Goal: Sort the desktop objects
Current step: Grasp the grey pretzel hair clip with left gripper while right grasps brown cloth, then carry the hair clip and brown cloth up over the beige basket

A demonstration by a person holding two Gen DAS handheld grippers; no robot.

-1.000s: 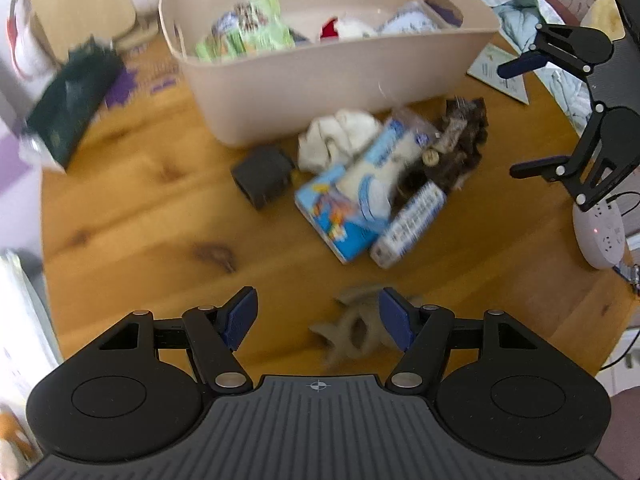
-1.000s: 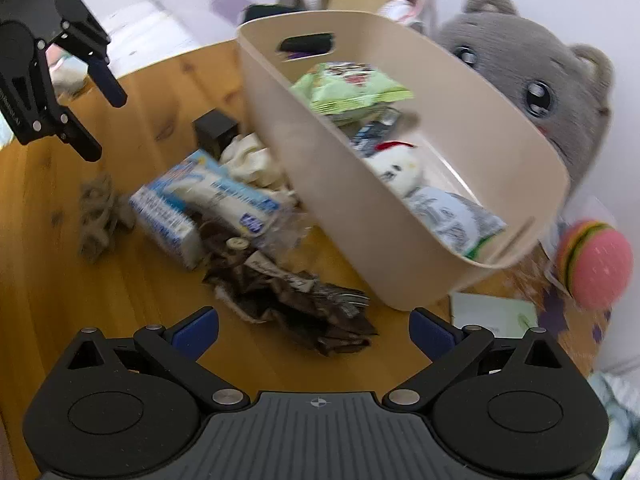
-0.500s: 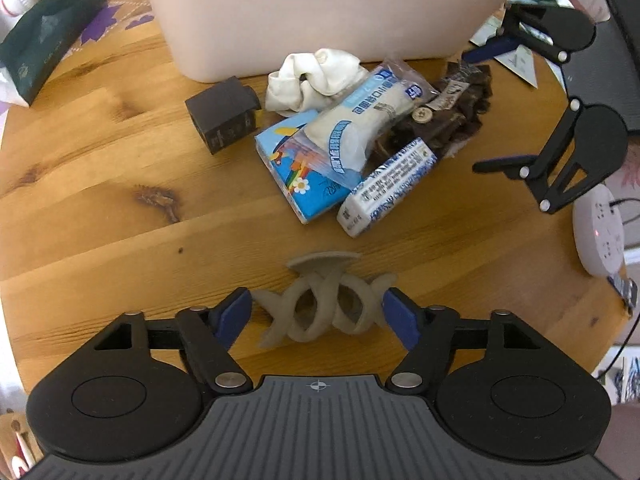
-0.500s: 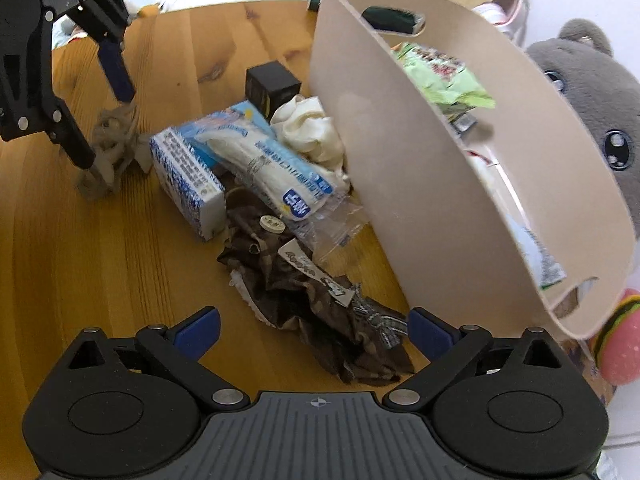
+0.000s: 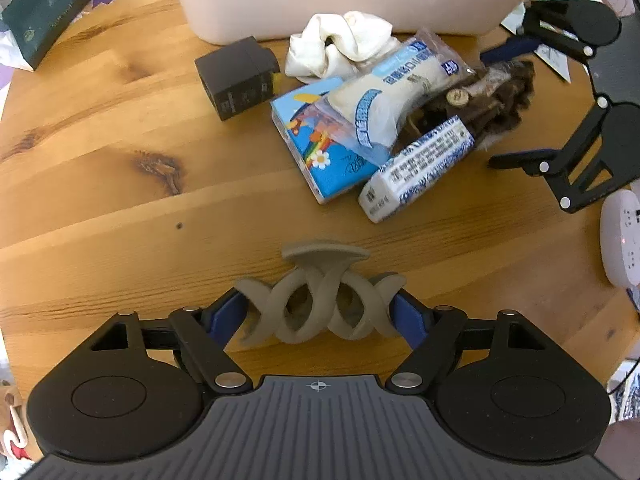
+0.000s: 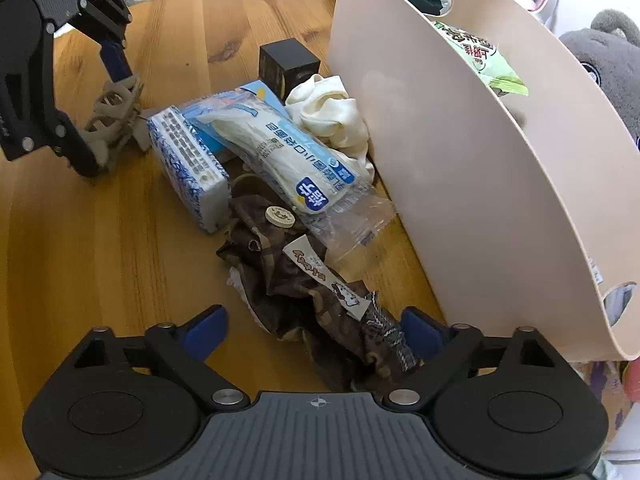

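A grey-beige hair claw clip (image 5: 320,304) lies on the wooden table (image 5: 100,168) between the fingers of my left gripper (image 5: 318,314), whose blue pads touch both its ends; it also shows in the right wrist view (image 6: 114,118). My right gripper (image 6: 316,330) is open around the near end of a brown patterned cloth (image 6: 304,292). Beyond lie a blue-white tissue pack (image 6: 190,168), a bagged white item (image 6: 280,156), a blue carton (image 5: 320,140), a cream scrunchie (image 5: 340,46) and a black box (image 5: 236,78). The beige bin (image 6: 460,168) stands to the right.
A dark green pouch (image 5: 56,4) lies at the far left of the table. A white power strip (image 5: 620,236) sits at the right table edge. A grey plush toy (image 6: 608,52) is behind the bin. Snack packets (image 6: 476,52) lie inside the bin.
My left gripper has come down and forward around the hair clip and narrowed onto it. My right gripper has moved in low over the brown cloth.
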